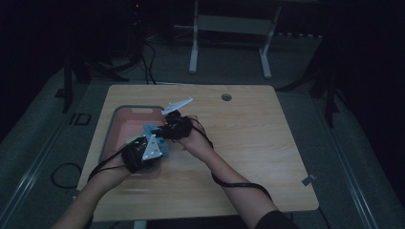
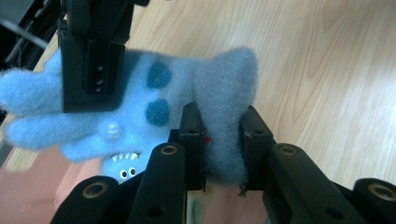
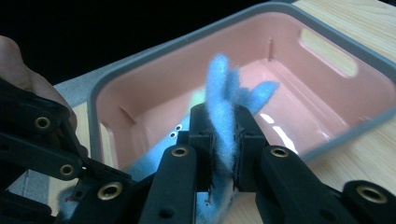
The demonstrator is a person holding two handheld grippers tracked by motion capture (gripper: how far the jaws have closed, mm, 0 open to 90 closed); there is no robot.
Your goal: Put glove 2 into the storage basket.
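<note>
Claws [image 2: 223, 140] [image 3: 224, 144] on seemingly unlabelled blue glove [image 2: 140, 107]

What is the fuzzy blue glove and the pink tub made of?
The blue glove looks like soft fleece or knit: its edges are fuzzy and matte. The pink tub looks like hard plastic: smooth walls that shine with glare, a grey rim.

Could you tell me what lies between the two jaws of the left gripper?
A fold of the blue glove, clamped between the left gripper jaws, as the left gripper view shows.
</note>
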